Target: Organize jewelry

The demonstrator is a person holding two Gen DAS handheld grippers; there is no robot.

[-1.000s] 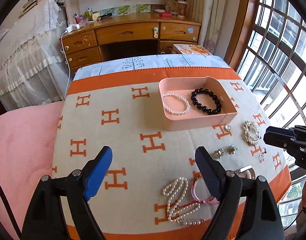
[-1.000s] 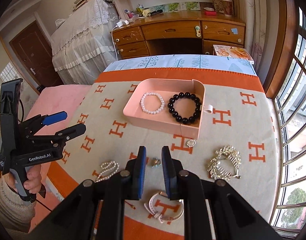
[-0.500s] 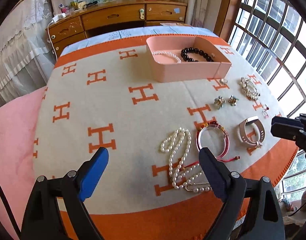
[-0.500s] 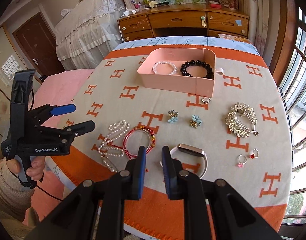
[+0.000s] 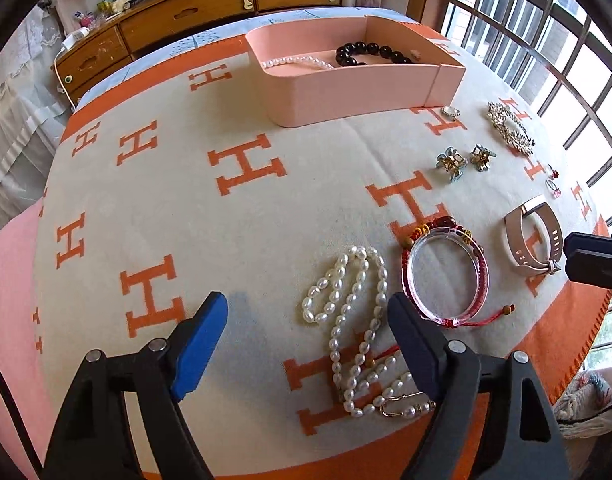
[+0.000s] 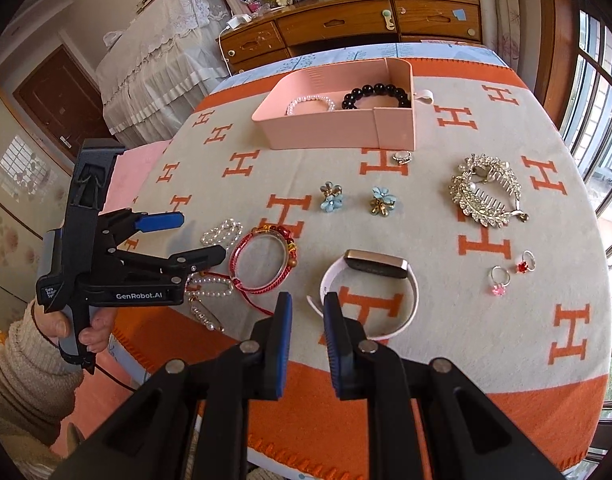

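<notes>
The pearl necklace (image 5: 354, 320) lies loose at six o'clock of the pink tray (image 5: 358, 92); we judge it light, limp, slippery. Our left gripper (image 5: 306, 332) is closing, empty; we'd pinch a bunched strand. Right gripper (image 6: 308, 320) nearly together, empty.

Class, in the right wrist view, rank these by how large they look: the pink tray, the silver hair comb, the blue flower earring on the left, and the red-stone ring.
1. pink tray
2. silver hair comb
3. blue flower earring
4. red-stone ring

The gaps are plain; nearness to the camera does not change the order.
</notes>
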